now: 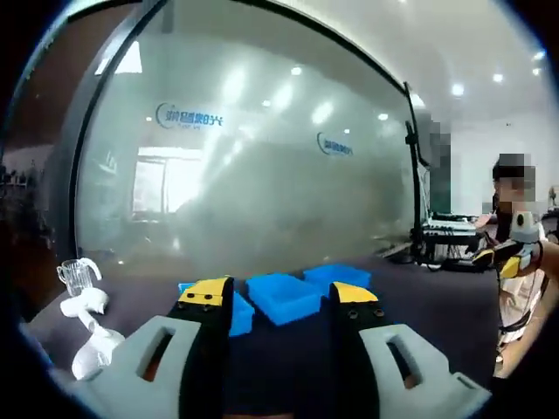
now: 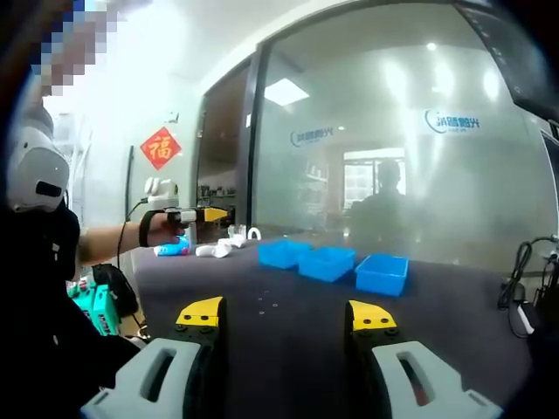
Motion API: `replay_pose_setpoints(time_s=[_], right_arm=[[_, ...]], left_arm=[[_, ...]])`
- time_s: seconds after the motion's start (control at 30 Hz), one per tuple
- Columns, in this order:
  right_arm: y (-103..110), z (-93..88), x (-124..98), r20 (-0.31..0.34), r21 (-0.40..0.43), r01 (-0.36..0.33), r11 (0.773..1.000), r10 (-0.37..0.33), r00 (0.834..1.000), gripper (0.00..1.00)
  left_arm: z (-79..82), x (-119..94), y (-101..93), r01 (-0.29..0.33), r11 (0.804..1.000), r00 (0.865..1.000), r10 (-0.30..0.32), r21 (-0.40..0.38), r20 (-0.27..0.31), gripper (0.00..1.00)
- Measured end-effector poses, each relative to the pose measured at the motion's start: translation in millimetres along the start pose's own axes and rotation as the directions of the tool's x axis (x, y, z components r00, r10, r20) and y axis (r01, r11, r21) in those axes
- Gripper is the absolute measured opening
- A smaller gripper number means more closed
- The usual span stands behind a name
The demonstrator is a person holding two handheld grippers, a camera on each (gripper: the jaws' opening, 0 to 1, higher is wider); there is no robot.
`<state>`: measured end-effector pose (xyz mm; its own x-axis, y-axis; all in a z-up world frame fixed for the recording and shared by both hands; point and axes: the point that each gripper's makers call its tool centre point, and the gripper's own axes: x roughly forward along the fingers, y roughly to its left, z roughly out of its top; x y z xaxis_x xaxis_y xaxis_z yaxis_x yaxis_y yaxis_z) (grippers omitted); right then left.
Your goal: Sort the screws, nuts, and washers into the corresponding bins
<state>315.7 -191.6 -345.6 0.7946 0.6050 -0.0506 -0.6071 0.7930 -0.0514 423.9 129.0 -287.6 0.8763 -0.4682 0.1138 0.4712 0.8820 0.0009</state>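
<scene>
The right gripper hung above the near edge of the dark table, its yellow-tipped jaws spread wide with nothing between them. The left gripper was likewise parted and empty, pointing over the table toward the glass wall.

The likeliest trouble, as I judged it, was the hardware itself. A few tiny pale specks, probably the screws, nuts or washers, lay loose on the table just beyond the right gripper; they were too small to tell apart. Broad jaws closing on flat pieces that small could skid them across the cloth or pinch two at once, and a washer lying flush might not lift at all. A misread piece would end in the wrong bin.

Three blue bins stood in a row toward the far edge, close beside one another and well apart from the specks; their contents could not be seen. In the left gripper view the blue bins sat just past the jaws, with white objects near the table's left edge.
</scene>
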Motion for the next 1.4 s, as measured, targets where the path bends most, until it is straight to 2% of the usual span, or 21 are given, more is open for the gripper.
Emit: replay_pose_setpoints(time_s=[0.2,0.47,0.67,0.9,1.0,1.07,1.13,1.23,1.37,1.4], right_arm=[[1,3.5,2,0.010,-0.002,0.000,1.000,0.000,1.000,0.49],[-1,6.7,2,0.020,-0.003,0.008,1.000,-0.008,1.000,0.49],[-1,9.5,4,0.025,-0.008,0.004,1.000,-0.004,1.000,0.49],[1,11.5,5,0.027,-0.015,-0.003,1.000,0.003,1.000,0.49],[1,11.5,5,0.026,-0.016,-0.003,1.000,0.003,1.000,0.49],[1,11.7,5,0.028,-0.017,-0.003,1.000,0.004,1.000,0.49],[1,11.5,6,0.028,-0.014,-0.005,1.000,0.005,1.000,0.49],[2,9.2,7,0.017,-0.018,-0.011,1.000,0.011,1.000,0.49],[4,7.9,6,0.009,-0.020,-0.016,1.000,0.016,1.000,0.50],[4,7.9,6,0.010,-0.020,-0.016,1.000,0.016,1.000,0.50]], left_arm=[[-0.1,-37,-14.6,0.027,0.999,1.000,-0.027,-0.019,0.010,0.44],[-15.7,-75,-27.7,0.030,0.999,0.999,-0.030,-0.015,-0.022,0.44],[-21.5,-89,-33.7,0.034,0.999,0.999,-0.033,0.028,-0.036,0.44],[-38.7,-102,-32.8,0.059,0.998,0.993,-0.056,0.027,-0.100,0.44],[-48.7,-104,-37.5,0.112,0.993,0.981,-0.106,0.031,-0.164,0.44],[-48.3,-104,-37.8,0.122,0.992,0.980,-0.115,0.036,-0.162,0.44],[-52.8,-104,-41.4,0.167,0.986,0.969,-0.160,0.020,-0.190,0.45],[-54.6,-103,-39.1,0.183,0.983,0.962,-0.180,-0.003,-0.205,0.45],[-61.9,-104,-39.2,0.215,0.975,0.942,-0.222,-0.058,-0.252,0.45],[-61.3,-103,-37.2,0.211,0.976,0.943,-0.217,-0.052,-0.251,0.45]])
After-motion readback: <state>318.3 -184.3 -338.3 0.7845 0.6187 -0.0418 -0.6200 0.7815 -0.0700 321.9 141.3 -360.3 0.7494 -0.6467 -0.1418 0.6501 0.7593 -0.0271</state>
